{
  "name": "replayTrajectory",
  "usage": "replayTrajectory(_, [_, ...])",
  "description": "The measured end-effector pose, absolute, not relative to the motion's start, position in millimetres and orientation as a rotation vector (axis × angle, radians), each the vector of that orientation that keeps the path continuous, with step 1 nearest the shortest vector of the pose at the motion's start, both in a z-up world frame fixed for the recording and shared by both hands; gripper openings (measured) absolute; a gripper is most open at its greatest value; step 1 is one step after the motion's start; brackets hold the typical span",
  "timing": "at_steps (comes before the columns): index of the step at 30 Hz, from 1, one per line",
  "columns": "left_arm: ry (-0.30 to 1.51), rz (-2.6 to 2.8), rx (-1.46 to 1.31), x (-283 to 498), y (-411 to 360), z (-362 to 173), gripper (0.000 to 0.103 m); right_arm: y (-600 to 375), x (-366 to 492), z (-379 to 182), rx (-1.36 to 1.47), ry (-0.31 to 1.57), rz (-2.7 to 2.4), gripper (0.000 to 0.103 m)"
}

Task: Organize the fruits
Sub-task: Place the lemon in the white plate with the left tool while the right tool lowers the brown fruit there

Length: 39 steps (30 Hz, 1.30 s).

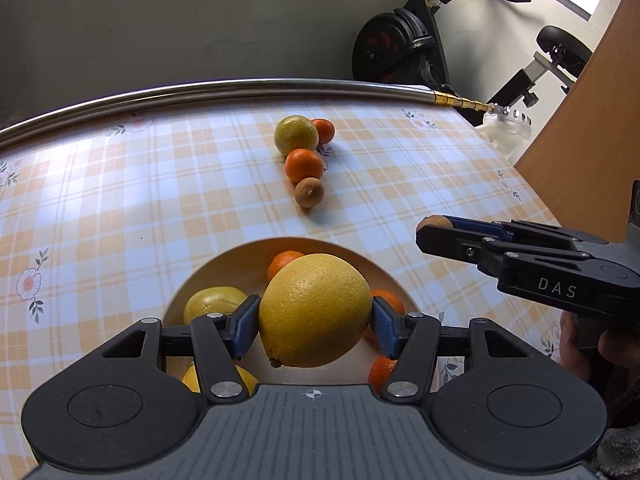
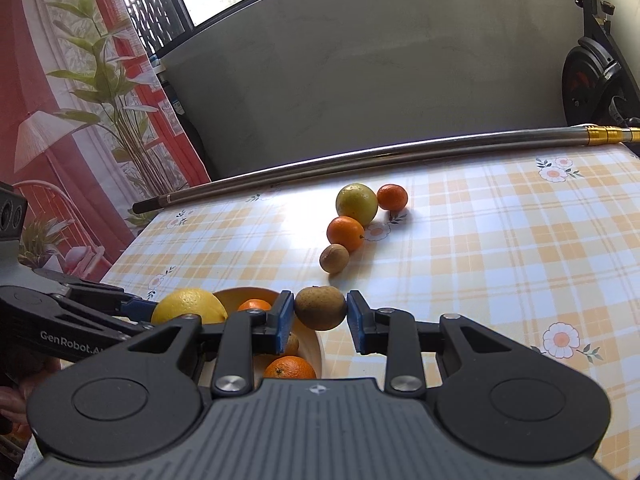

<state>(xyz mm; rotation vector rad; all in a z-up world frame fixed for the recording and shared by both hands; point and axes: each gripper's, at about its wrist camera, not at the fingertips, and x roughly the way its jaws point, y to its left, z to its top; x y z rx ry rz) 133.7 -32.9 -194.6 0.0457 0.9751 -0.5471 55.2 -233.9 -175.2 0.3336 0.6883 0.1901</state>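
My left gripper (image 1: 314,322) is shut on a large yellow citrus fruit (image 1: 314,316) and holds it over a pale bowl (image 1: 224,272). The bowl holds yellow fruits (image 1: 212,304) and small oranges (image 1: 282,262). My right gripper (image 2: 320,316) is shut on a small brown fruit (image 2: 320,307) beside the bowl's rim (image 2: 316,350); it shows at the right of the left wrist view (image 1: 434,229). Farther out on the table lie a green-yellow fruit (image 1: 296,135), two small oranges (image 1: 304,165) and another brown fruit (image 1: 309,192).
The table has a checked orange and white cloth (image 1: 120,208). A metal pole (image 1: 248,88) lies along its far edge. An exercise bike (image 1: 404,44) stands behind the table at the right, next to a wooden panel (image 1: 592,112).
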Motion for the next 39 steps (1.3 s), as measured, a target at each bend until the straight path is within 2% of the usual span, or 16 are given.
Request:
replayTrajectory(12, [1.013, -0.544, 0.171, 132, -57, -215, 0.061, -241, 48, -177, 0.355, 0.685, 0.176, 0.032])
replayTrajectory(23, [1.007, -0.515, 0.168, 131, -58, -220, 0.062, -240, 45, -179, 0.351, 0.698, 0.18, 0.032])
replayTrajectory(29, [1.015, -0.515, 0.093, 130, -50, -216, 0.062, -236, 41, -177, 0.344, 0.706, 0.18, 0.032])
replayTrajectory(39, [0.895, -0.426, -0.133, 103, -6, -180, 0.062, -221, 29, -168, 0.327, 0.731, 0.204, 0.032])
